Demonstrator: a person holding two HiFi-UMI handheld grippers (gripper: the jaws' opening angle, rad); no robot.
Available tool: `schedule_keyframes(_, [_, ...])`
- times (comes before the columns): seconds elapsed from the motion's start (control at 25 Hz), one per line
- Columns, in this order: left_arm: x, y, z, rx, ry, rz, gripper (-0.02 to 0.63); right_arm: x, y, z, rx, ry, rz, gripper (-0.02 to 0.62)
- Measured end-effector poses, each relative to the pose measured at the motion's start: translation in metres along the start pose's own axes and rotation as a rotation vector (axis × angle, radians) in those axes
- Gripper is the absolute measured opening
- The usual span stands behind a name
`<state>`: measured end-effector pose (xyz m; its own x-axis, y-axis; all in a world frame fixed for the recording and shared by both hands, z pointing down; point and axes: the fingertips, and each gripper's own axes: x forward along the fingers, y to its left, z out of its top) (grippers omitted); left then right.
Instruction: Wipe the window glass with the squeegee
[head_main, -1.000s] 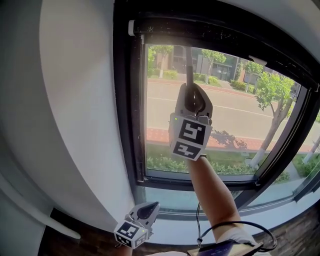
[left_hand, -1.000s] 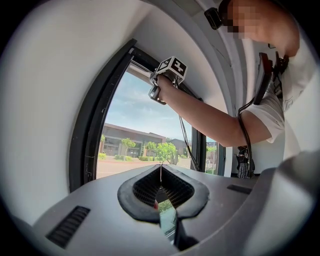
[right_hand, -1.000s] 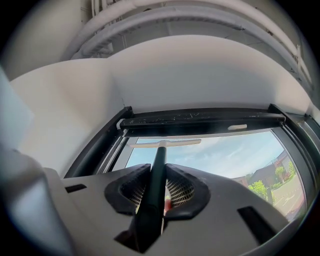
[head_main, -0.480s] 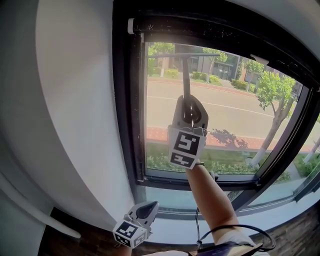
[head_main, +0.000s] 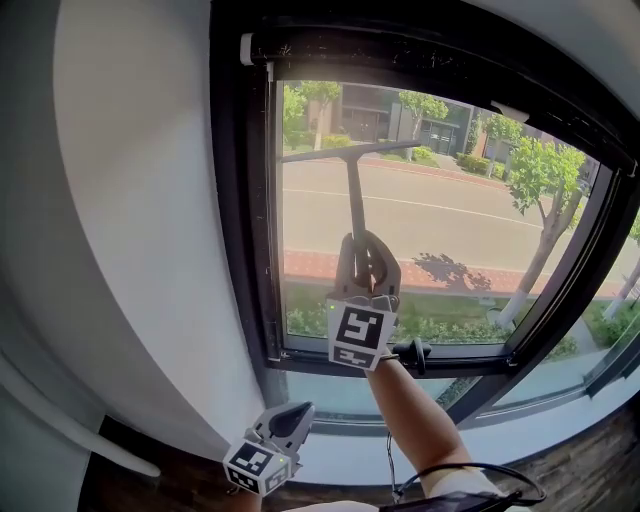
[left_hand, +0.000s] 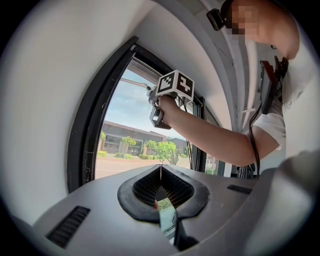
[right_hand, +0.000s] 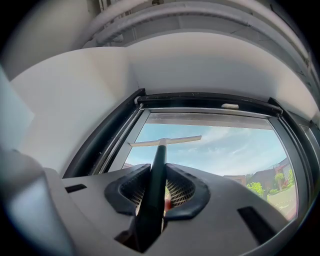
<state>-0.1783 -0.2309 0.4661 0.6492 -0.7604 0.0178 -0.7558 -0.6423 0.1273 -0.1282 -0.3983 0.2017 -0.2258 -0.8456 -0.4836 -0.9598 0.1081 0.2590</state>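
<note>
Nearest, low down and well apart from the work, the left tongs (head_main: 296, 416) are held together on nothing. Higher up, the right tongs (head_main: 362, 245) are clamped on the handle (head_main: 354, 200) of the squeegee (right_hand: 159, 150), whose long axis runs straight on from them, nearly upright. Its blade (head_main: 350, 151) is laid crosswise against the upper left of the window glass (head_main: 460, 230), so a pull downward along the handle is judged to be called for.

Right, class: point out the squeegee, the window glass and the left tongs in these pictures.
squeegee (head_main: 354, 205), head view, on its dark shaft below the blade.
window glass (head_main: 460, 225), head view, on the pane right of the squeegee.
left tongs (left_hand: 160, 172), left gripper view, where the closed tips meet.
</note>
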Motion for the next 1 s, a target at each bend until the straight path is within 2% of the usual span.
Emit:
schedule_keyframes(0.56, [-0.005,0.0,-0.005,-0.002,0.012,0.019,0.018,-0.039,0.012,-0.051,0.001,0.081,0.027,0.098])
schedule_keyframes(1.0, [-0.013,0.003,-0.017,-0.012,0.042,0.044,0.018,-0.07,0.024,-0.093,0.057,0.159,0.036,0.098])
